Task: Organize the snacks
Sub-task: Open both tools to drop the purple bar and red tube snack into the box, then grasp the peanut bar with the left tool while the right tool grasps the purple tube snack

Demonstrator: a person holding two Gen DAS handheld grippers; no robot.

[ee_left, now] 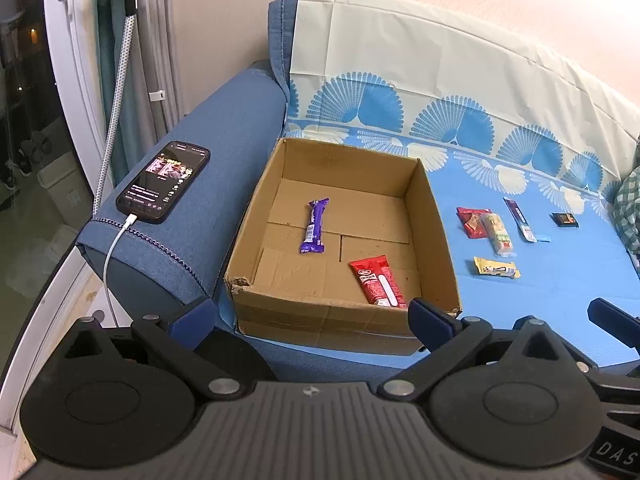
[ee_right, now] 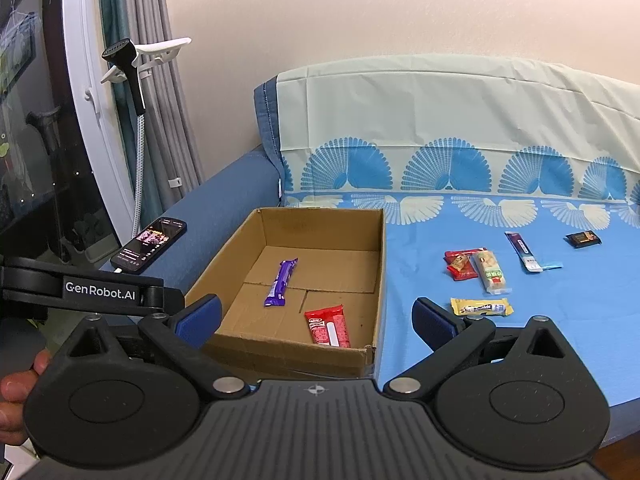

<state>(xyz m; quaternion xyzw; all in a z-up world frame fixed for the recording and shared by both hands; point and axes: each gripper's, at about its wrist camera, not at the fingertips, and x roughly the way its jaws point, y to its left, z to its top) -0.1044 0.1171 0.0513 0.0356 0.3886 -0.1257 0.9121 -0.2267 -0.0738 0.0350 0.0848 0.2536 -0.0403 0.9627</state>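
An open cardboard box (ee_left: 436, 216) (ee_right: 382, 252) sits on the blue sofa cover. Inside lie a purple bar (ee_left: 315, 226) (ee_right: 281, 282) and a red packet (ee_left: 377, 281) (ee_right: 328, 325). To its right on the cover lie a red snack (ee_left: 468, 220) (ee_right: 458, 266), a green-beige bar (ee_left: 498, 233) (ee_right: 492, 272), a yellow bar (ee_left: 497, 267) (ee_right: 482, 306), a dark stick pack (ee_left: 519, 219) (ee_right: 523, 251) and a small black packet (ee_left: 565, 219) (ee_right: 583, 238). My left gripper (ee_left: 314, 316) is open and empty before the box's front wall. My right gripper (ee_right: 316, 318) is open and empty, also in front of the box.
A phone (ee_left: 164, 182) (ee_right: 150, 244) on a charging cable lies on the sofa armrest (ee_left: 224, 152) left of the box. A garment steamer (ee_right: 126, 72), curtains and a glass door stand further left. A checked cloth (ee_left: 628, 208) lies at the far right.
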